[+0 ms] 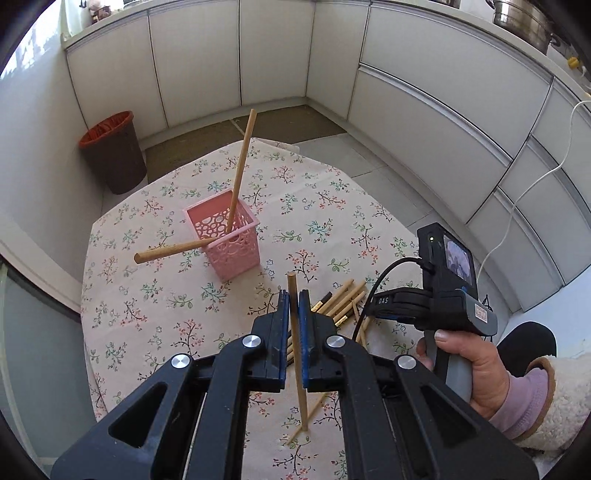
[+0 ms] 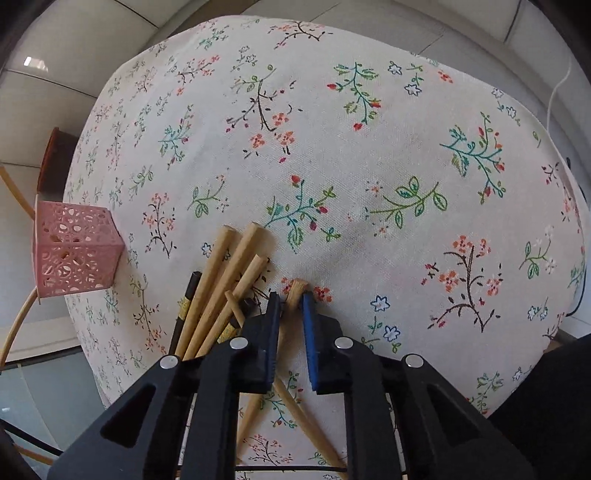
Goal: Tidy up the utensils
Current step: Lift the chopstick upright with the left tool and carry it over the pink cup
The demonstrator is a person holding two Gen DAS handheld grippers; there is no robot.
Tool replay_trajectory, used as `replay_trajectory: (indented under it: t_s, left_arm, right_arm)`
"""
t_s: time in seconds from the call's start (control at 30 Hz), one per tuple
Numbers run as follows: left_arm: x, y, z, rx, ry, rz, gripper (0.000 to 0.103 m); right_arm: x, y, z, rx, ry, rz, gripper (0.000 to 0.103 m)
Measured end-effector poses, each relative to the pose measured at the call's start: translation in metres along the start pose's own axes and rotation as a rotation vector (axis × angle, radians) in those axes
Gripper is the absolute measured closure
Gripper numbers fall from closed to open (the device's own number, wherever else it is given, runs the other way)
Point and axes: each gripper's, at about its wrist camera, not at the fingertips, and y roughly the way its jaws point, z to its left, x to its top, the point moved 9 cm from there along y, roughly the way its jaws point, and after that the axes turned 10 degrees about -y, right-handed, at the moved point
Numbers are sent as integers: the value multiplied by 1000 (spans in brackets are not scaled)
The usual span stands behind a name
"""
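Note:
My left gripper (image 1: 294, 295) is shut on a light wooden chopstick (image 1: 291, 284), held nearly upright above the floral tablecloth (image 1: 155, 295). Further out stands a pink perforated basket (image 1: 236, 254) with two wooden chopsticks (image 1: 242, 166) leaning out of it. A pile of wooden and black chopsticks (image 1: 343, 299) lies to the right. In the right wrist view, my right gripper (image 2: 291, 299) is down on the cloth beside that pile (image 2: 221, 288). Its jaws are narrow around one chopstick end (image 2: 297, 288), with a slight gap on the left. The basket (image 2: 77, 251) is far left.
A brown bin with a red liner (image 1: 114, 155) stands on the floor past the table's far-left edge. White cabinets (image 1: 424, 92) wrap the back and right, with a metal pot (image 1: 524, 22) on top. A white cable (image 1: 535, 184) hangs there. A hand (image 1: 469, 365) holds the right gripper's handle.

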Motion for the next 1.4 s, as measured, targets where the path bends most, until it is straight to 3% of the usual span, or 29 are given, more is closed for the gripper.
replay_trajectory:
  t_s: [0.07,0.27,0.7,0.83,0.93,1.13,1.4]
  left_arm:
    - [0,-1,1,-2,-6,-10,98]
    - [3,-5,-2,-5,-3,-27,99]
    - [4,-4,-4,-3,-1,-28,99]
    - [4,-5,-2,-2,-7,-32,99]
    - [5,-9,-1,-9,-11,-40,99]
    - [8,-29,-2,-14,-18,-86,99]
    - [21,-67,-8,-16,-55,-188,99]
  right_arm:
    - [1,1,9,63,-74,20,90]
    - [7,-14,19,44,-190,-33,94]
    - [1,-8,-5,26,-194,13,84]
    - [1,-7,0,44,-212,3,98]
    - [1,-13,1,56,-211,-16,98]
    - [-1,-70,20,125,-311,-110,98]
    - [-7,-188,58,185,-529,-346,98]
